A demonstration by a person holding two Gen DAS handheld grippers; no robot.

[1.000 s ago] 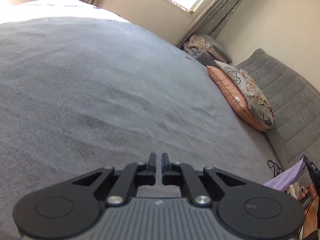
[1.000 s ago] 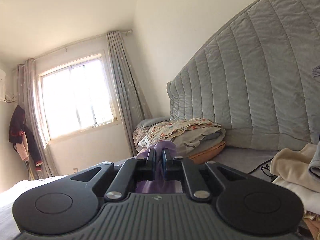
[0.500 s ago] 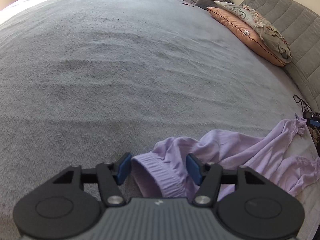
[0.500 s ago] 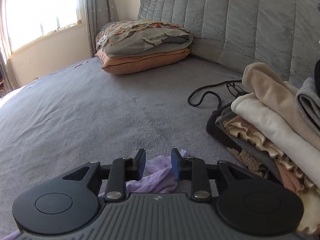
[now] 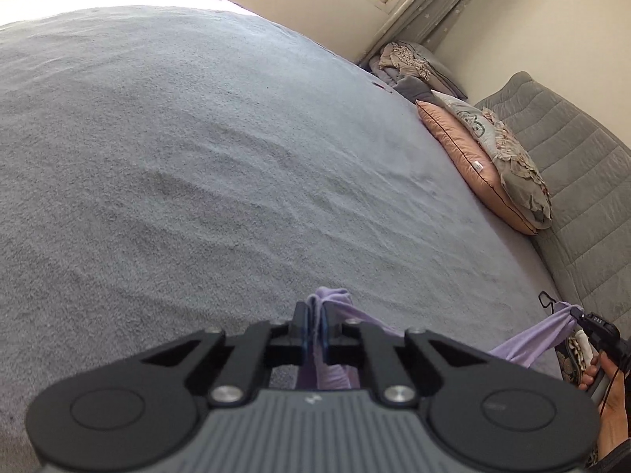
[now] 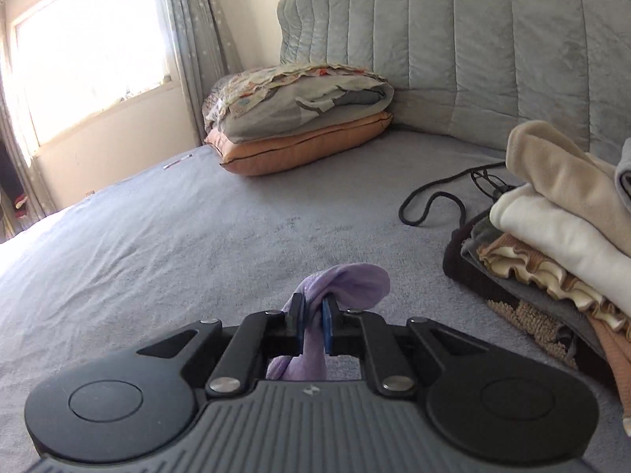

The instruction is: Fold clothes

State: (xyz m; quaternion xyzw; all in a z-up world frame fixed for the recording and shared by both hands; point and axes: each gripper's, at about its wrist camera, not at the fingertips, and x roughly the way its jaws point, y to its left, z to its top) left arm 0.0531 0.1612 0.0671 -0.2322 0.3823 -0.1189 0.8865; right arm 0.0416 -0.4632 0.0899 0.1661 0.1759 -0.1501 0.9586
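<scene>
Left gripper (image 5: 314, 329) fingers clamped on lilac garment (image 5: 528, 341), right gripper (image 6: 314, 329) fingers closing on its other end, cloth strung between them above the grey bed (image 5: 197, 157); pull taut, lay flat before folding

We look from just behind each gripper along its fingers, low and close over the grey bedspread (image 5: 221, 165). Our left view tilts down across the bed toward the window corner; our right view faces the quilted headboard (image 6: 493, 51). Both share the stacked pillows (image 5: 501, 165), headboard, and the lilac garment (image 6: 347, 282).
</scene>
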